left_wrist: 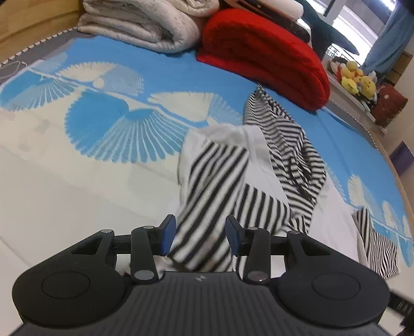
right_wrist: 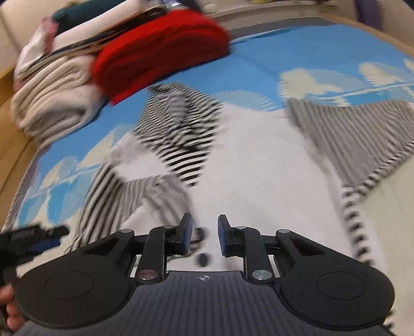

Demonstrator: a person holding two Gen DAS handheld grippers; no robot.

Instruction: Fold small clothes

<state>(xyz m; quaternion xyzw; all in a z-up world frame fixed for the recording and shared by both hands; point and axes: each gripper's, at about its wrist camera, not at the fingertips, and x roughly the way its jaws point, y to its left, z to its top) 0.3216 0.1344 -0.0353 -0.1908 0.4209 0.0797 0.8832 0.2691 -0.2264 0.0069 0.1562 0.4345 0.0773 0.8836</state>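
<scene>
A small white garment with black-and-white striped sleeves (left_wrist: 233, 170) lies crumpled on the bed. My left gripper (left_wrist: 199, 236) is open, its jaws on either side of a striped fold that runs between them. In the right wrist view the same garment (right_wrist: 248, 160) spreads out, blurred by motion. My right gripper (right_wrist: 205, 234) is open over the white body of the garment, near two dark buttons (right_wrist: 203, 258). The left gripper (right_wrist: 38, 240) shows at the left edge of the right wrist view.
The bed has a blue and white fan-patterned cover (left_wrist: 108, 124). A folded red blanket (left_wrist: 261, 54) and a folded cream quilt (left_wrist: 139, 23) lie at the far end. Yellow plush toys (left_wrist: 358, 80) sit on a shelf beyond the bed.
</scene>
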